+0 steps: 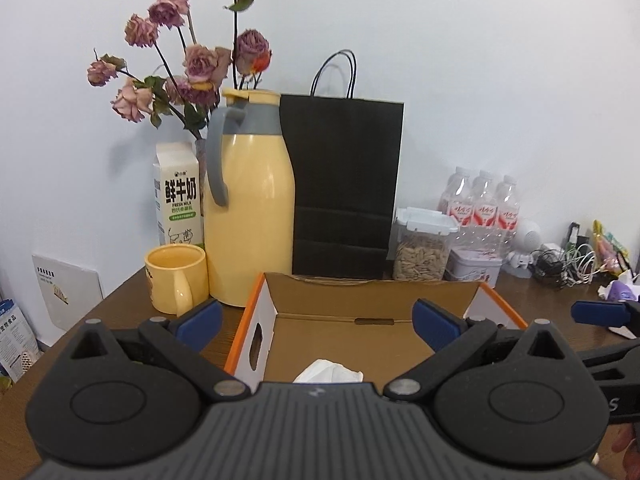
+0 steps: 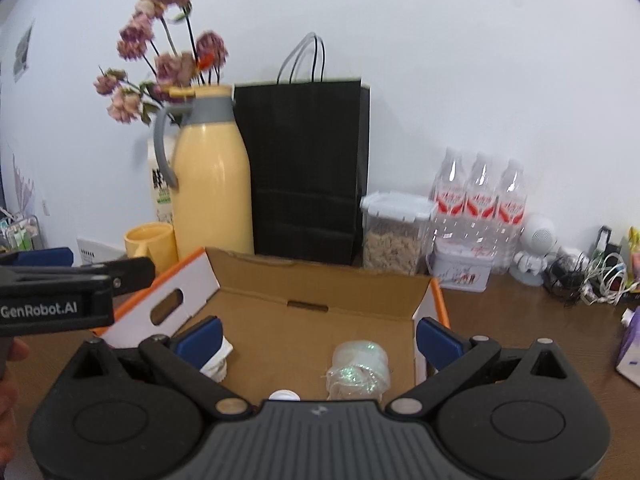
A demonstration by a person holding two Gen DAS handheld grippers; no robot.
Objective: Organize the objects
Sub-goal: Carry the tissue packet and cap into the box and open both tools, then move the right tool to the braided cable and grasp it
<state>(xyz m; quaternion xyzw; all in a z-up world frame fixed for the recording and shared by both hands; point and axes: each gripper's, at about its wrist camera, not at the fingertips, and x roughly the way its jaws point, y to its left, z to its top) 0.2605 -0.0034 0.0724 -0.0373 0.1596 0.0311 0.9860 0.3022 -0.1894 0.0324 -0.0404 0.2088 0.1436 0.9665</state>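
Both grippers hang over the near edge of the open cardboard box [image 2: 312,320], and neither one holds anything. The right gripper [image 2: 320,342] has its fingers spread as wide as they go, with nothing pinched; the left gripper [image 1: 316,322] has its fingers spread wide too, also bare.

The main risk, in my judgement, is the near wall of the box: if a hand goes down again without care, a finger can hit the rim or the white side flap [image 2: 168,300] and push the whole box along the counter [image 2: 520,320].

The task's things lie already inside the box. A small shiny wrapped bundle [image 2: 358,372] rests on the box floor, between the right fingers and a little below them (not touched). A white crumpled item [image 2: 218,360] lies just beside the left-side finger of this gripper, so a closing there could catch it by mistake. A white round cap [image 2: 284,395] shows at the very near edge.

Farther back stand the yellow mug [image 1: 176,280], the yellow thermos jug [image 1: 250,208] and the black paper bag [image 1: 344,184]; a wide swing could knock them over.
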